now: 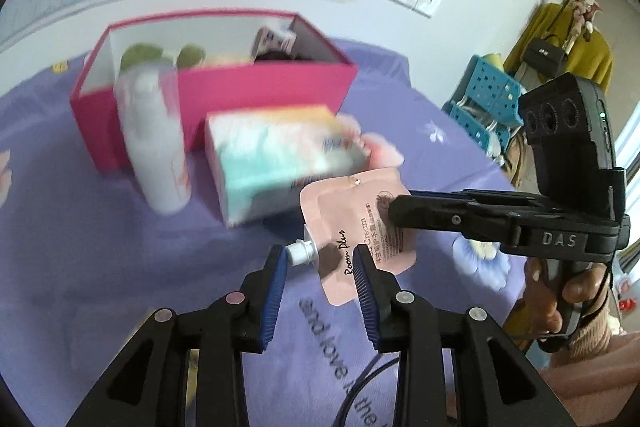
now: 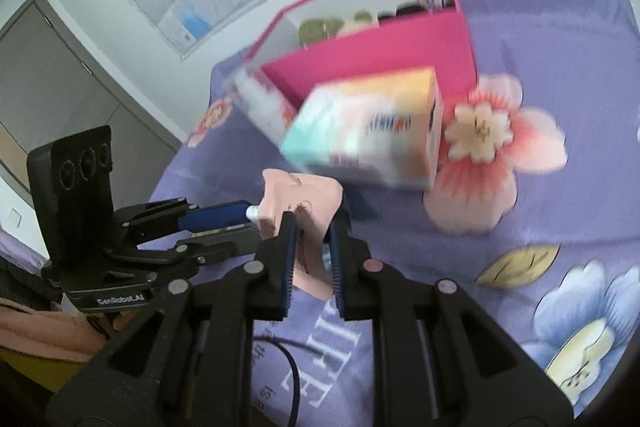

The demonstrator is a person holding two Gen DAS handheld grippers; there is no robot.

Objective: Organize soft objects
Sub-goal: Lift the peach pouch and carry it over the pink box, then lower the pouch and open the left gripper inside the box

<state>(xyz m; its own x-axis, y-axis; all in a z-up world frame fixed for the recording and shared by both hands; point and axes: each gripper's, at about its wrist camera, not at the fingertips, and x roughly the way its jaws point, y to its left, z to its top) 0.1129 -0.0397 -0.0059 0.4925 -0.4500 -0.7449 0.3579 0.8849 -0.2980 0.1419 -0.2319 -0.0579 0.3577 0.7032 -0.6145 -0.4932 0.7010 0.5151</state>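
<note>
A purple floral bedsheet (image 1: pixel 100 247) spreads below a wall map. At ten o'clock, the open pink cardboard box (image 1: pixel 256 87) already holds several items. The left gripper (image 1: pixel 322 257) stands open beside the flat pink cream pouch (image 1: pixel 352 223), which the right gripper (image 2: pixel 312 227) clamps, lifted, not yet boxed.

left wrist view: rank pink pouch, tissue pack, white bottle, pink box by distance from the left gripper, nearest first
1. pink pouch, at the left gripper fingertips, slightly right.
2. tissue pack, just beyond the pouch, centre.
3. white bottle, further out, left; only a little past the pack.
4. pink box, behind both.
</note>
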